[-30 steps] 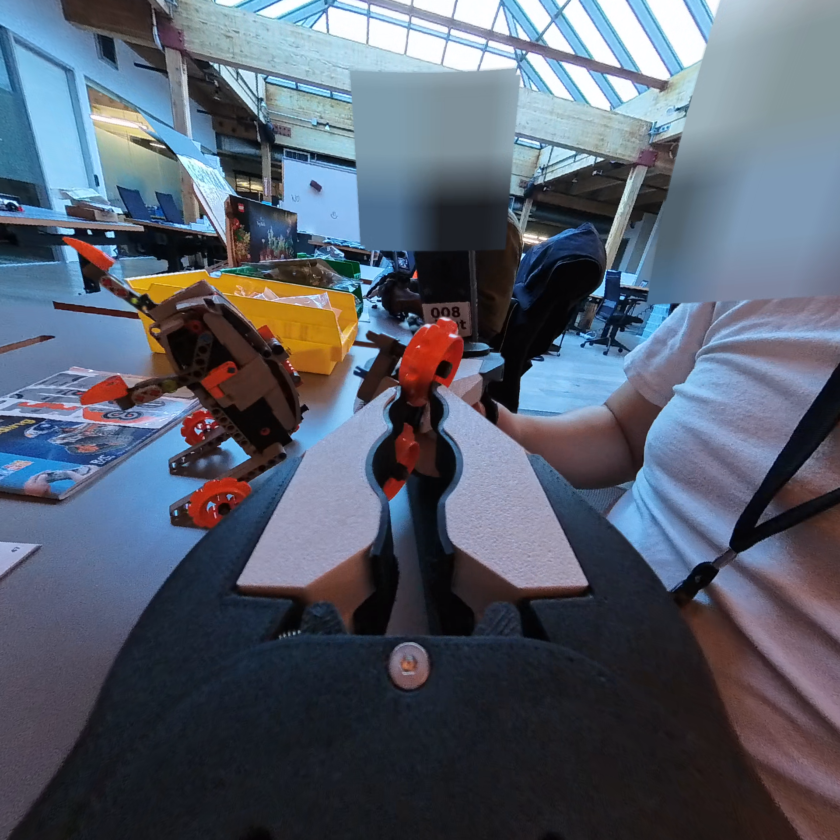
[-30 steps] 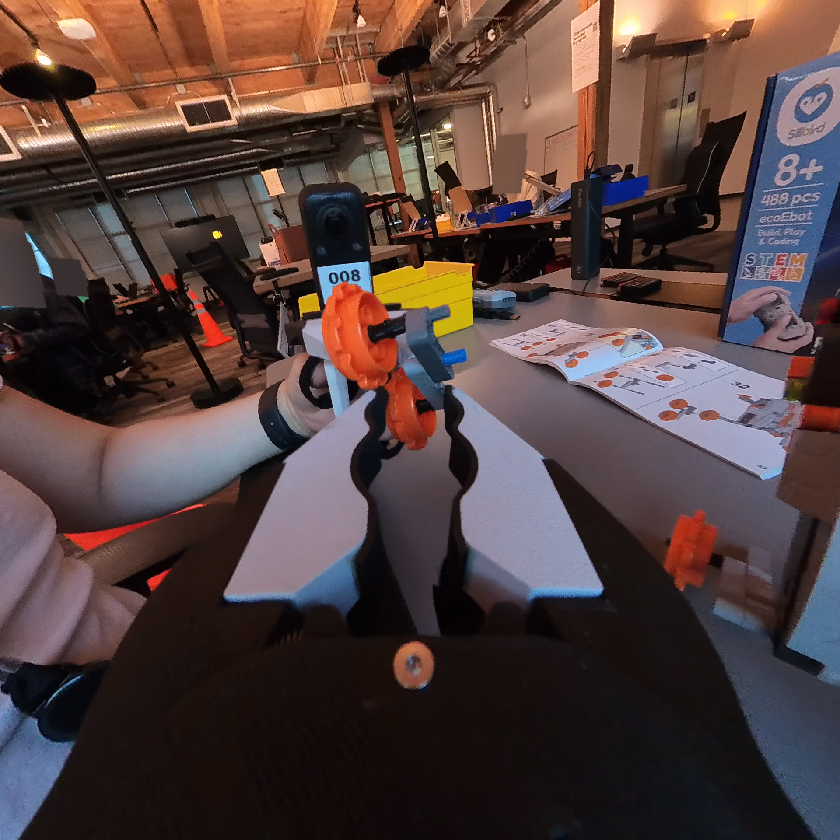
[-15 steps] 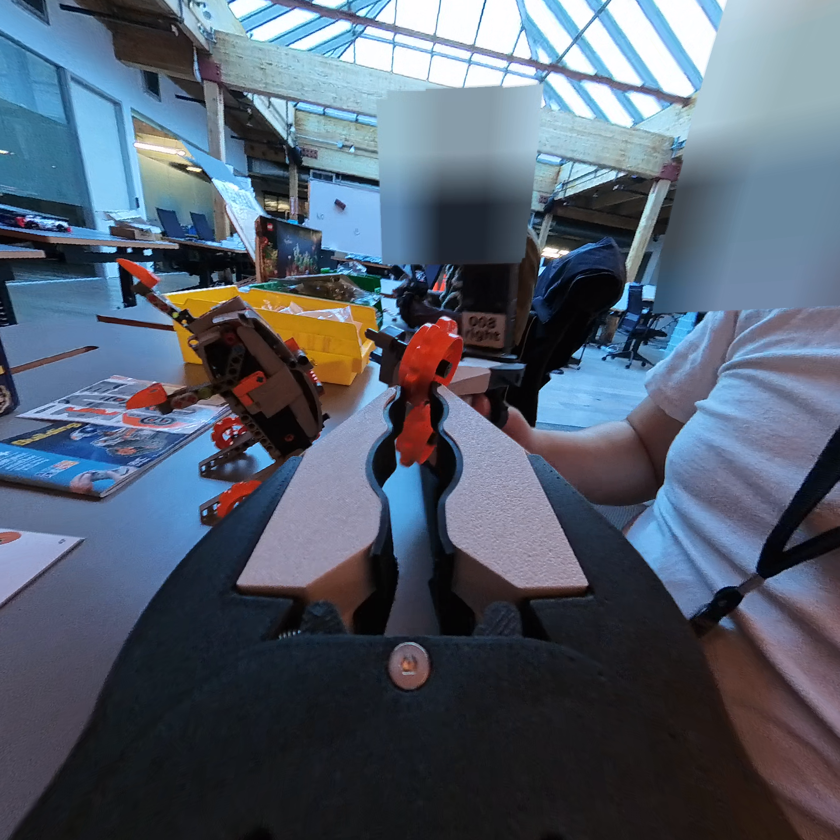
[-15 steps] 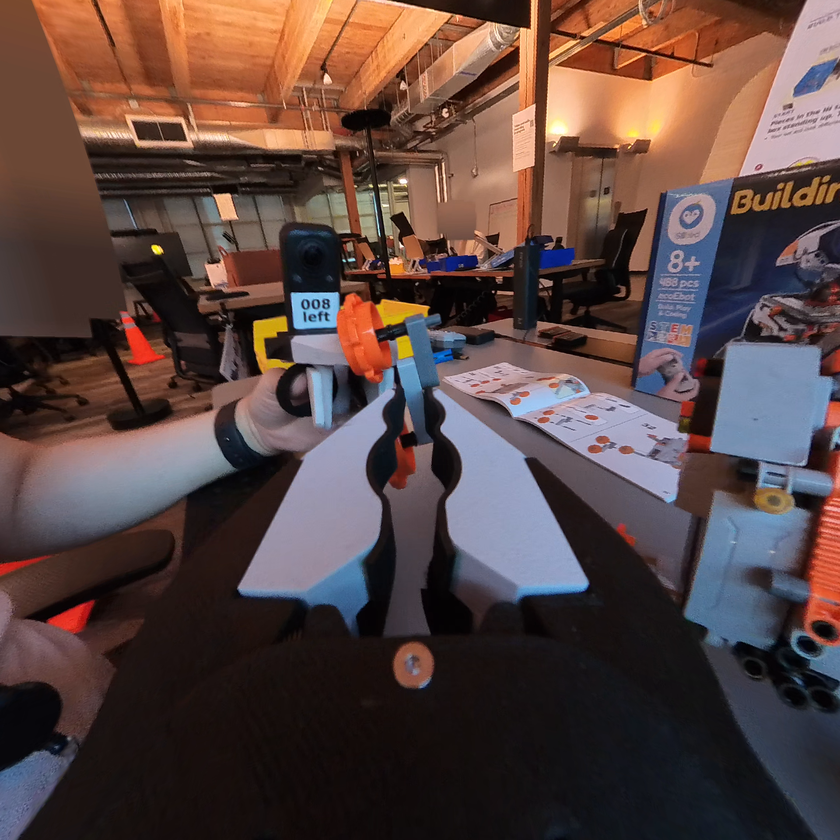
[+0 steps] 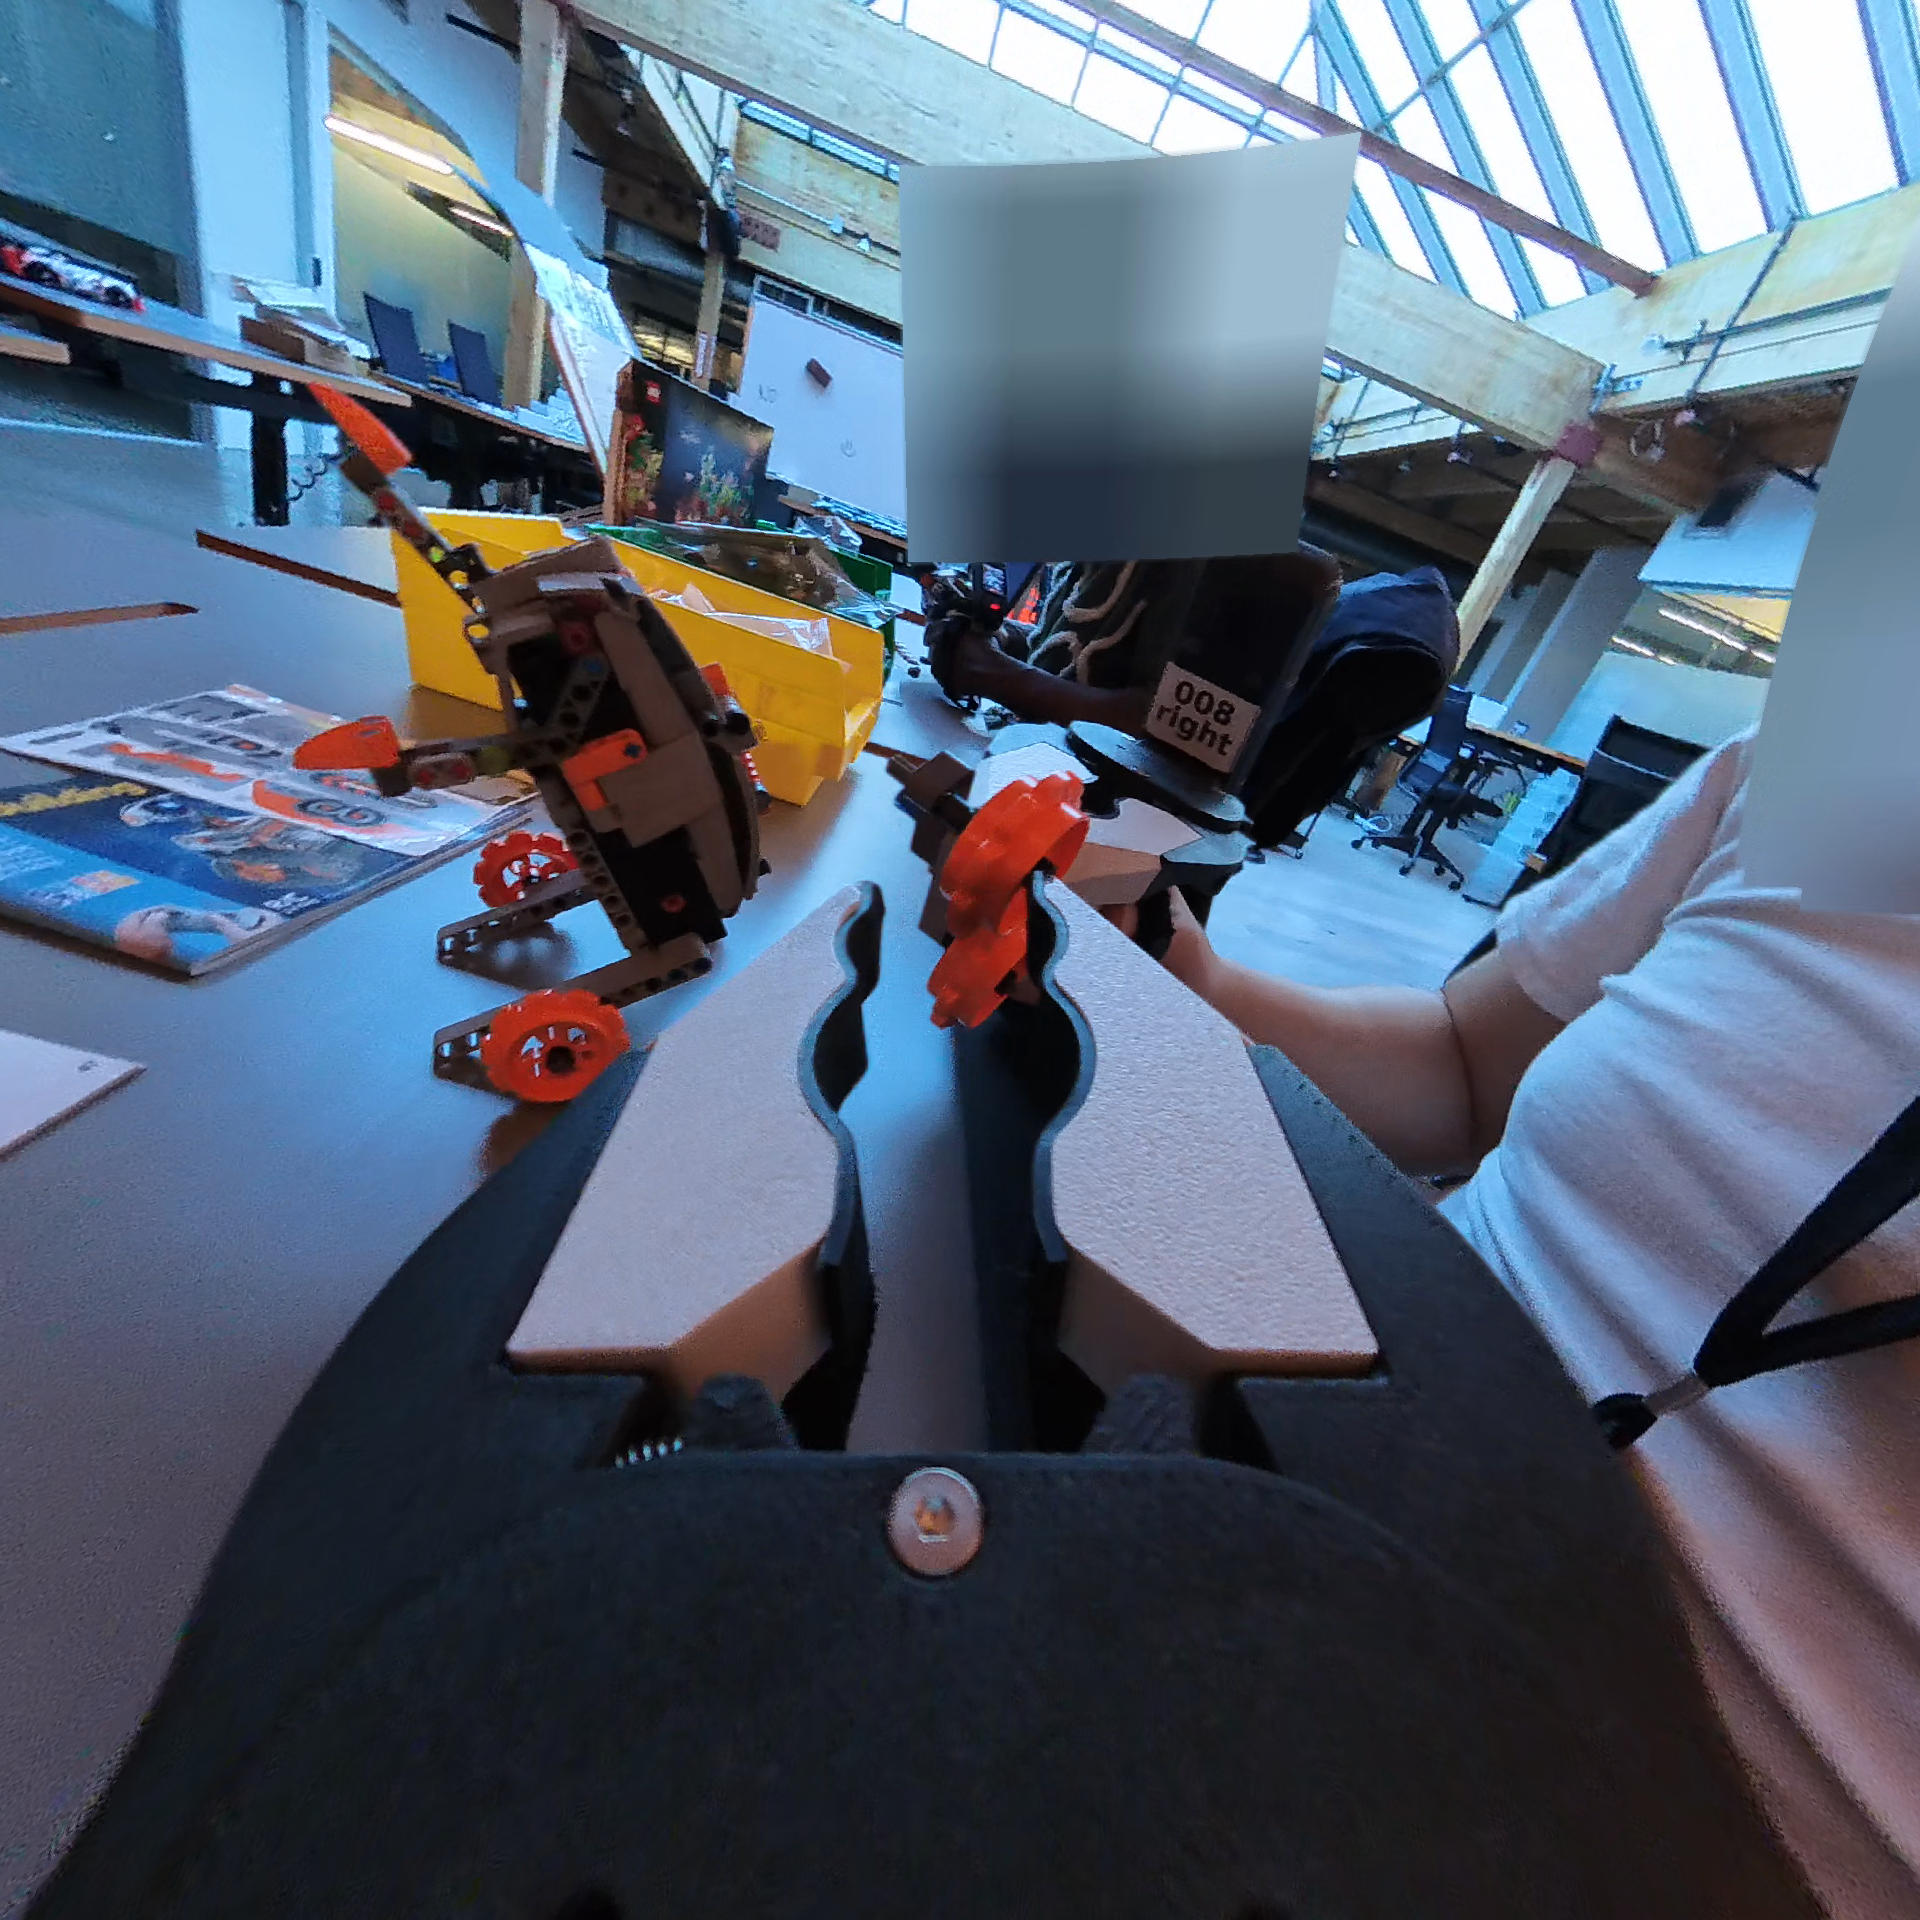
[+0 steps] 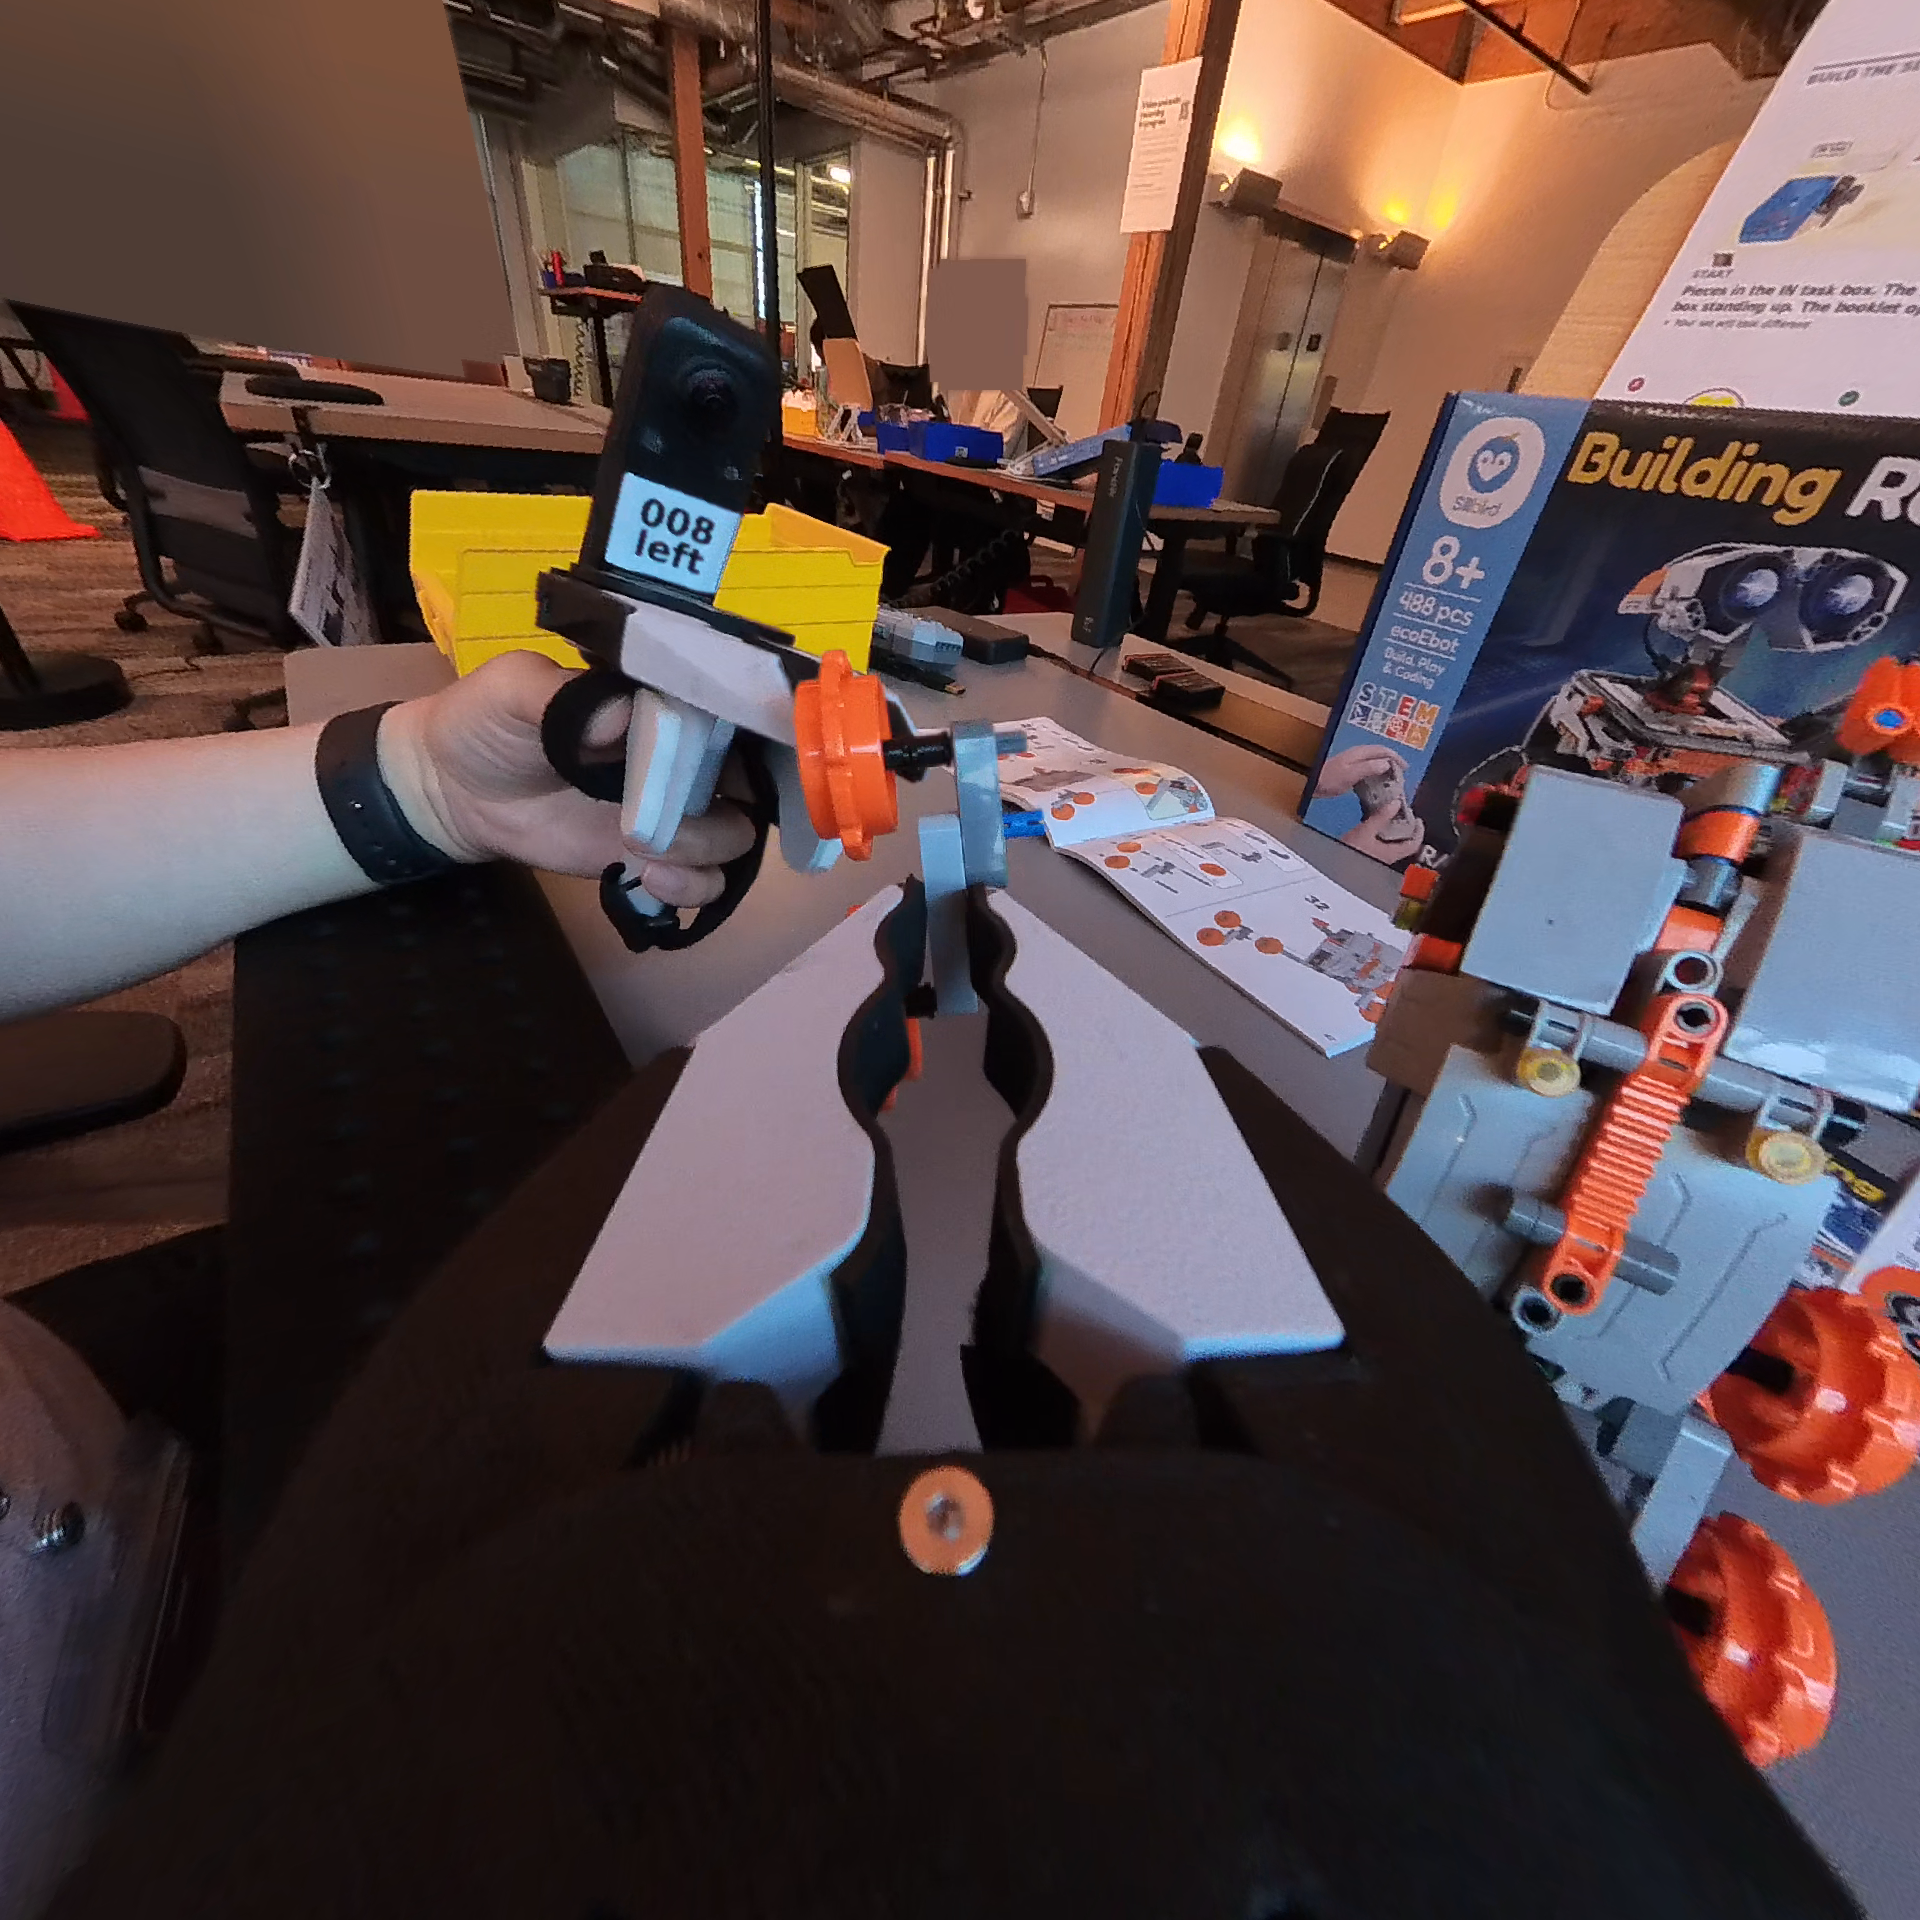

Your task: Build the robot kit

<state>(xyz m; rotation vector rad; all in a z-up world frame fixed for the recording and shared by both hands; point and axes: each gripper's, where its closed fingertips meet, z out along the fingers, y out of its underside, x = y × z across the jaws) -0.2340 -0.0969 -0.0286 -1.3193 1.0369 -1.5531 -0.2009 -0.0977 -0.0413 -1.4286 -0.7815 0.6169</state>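
One grey table point(image 5: 260, 1195) is carrying everything. On it, to my right, the model point(image 6: 1621, 1091) is standing upright on orange wheels, with the box point(image 6: 1558, 623) standing behind it. A yellow bin point(image 5: 727, 665) is sitting farther back, and a booklet point(image 6: 1226, 883) is lying open between the box and my hands.

Both grippers are meeting in the air above the near table edge.
- Right gripper point(image 6: 945, 914): fingers are closing narrowly on the beam point(image 6: 971, 800), gripping its flat lower end. It is standing upright out of the tips.
- Left gripper point(image 5: 951, 904): fingers are standing apart with a clear gap. They are clamping nothing. Its tips are sitting right at the big gear point(image 6: 844, 769); I cannot tell whether they are touching it.

The big gear is riding on a black axle point(image 6: 920, 750) through the top of the beam. A small gear point(image 6: 911, 1049) is sitting lower, down between my right fingers.

Handling, as judged:
- The assembly is looking light and stiff, hard plastic throughout.
- Joints are probably press-fit, so a sideways pull is risking a pop-off.
- Gears are likely turning freely, so a hold on the teeth is a poor one.
- The beam's flat faces are offering the best hold.
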